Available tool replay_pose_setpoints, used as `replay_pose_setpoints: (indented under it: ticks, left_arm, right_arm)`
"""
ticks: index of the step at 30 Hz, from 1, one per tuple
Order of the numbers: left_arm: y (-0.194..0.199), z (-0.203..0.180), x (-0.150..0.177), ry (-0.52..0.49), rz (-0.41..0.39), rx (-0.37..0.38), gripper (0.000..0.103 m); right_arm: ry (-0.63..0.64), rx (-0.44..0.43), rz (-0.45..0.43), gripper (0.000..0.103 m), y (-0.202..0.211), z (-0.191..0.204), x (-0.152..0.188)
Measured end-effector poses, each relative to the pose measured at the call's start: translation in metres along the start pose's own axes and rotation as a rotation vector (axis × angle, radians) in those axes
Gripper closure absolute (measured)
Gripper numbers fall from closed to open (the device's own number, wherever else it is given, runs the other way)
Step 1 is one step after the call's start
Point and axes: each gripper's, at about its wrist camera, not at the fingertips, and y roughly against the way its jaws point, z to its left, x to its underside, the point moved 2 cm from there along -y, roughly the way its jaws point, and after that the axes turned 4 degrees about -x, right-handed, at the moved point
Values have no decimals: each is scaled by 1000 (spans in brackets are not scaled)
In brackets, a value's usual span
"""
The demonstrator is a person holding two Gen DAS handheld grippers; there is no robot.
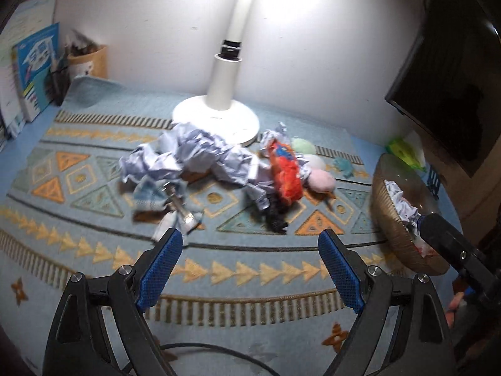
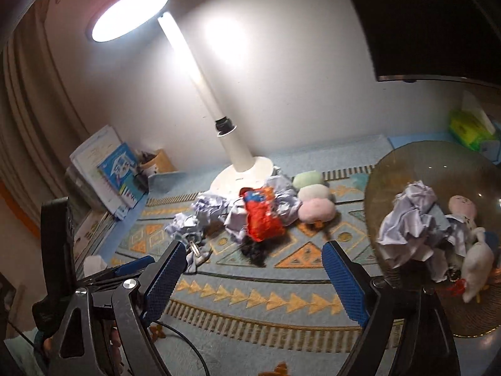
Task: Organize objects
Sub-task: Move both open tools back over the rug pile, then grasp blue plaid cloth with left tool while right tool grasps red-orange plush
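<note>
Ahead of our left hand-held gripper [image 1: 250, 241], spread empty: crumpled pale paper [image 1: 194, 153], orange-red snack bag [image 1: 286, 175]. Right hand-held gripper [image 2: 252, 255] likewise spread, basket [image 2: 407, 169] just beside.

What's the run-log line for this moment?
left gripper: open, empty | right gripper: open, empty | basket: holds crumpled paper, doll | pile on mat: unsorted

You are working in a home, likely a bedroom or study corner: a lit white desk lamp [image 2: 200, 94] is standing at twelve o'clock on a patterned rug [image 1: 94, 244], with books [image 1: 34, 72] leaning at ten o'clock.
</note>
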Motion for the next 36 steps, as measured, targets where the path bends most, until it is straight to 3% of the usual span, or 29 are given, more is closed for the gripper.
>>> replay_pose_setpoints:
  ticks: [10, 14, 17, 22, 29, 33, 36]
  left_arm:
    - [-5, 31, 51, -6, 93, -68, 15]
    - [-8, 49, 46, 45, 80, -111, 15]
    - [-14, 73, 34, 149, 70, -130, 15]
    - [-33, 99, 10, 277, 63, -105, 15]
    - [-79, 91, -14, 256, 107, -120, 15]
    - [-92, 76, -22, 193, 100, -188, 15]
    - [-99, 65, -21, 112, 87, -279, 24]
  right_arm:
    - [200, 6, 171, 15, -49, 31, 37]
    - [237, 57, 196, 15, -64, 31, 39]
    - [237, 103, 209, 15, -77, 22, 32]
    - [171, 185, 202, 15, -106, 3, 5]
    - [119, 230, 216, 15, -147, -13, -26]
    - [151, 250, 241, 19, -164, -14, -27]
    - [173, 247, 285, 38, -172, -16, -22]
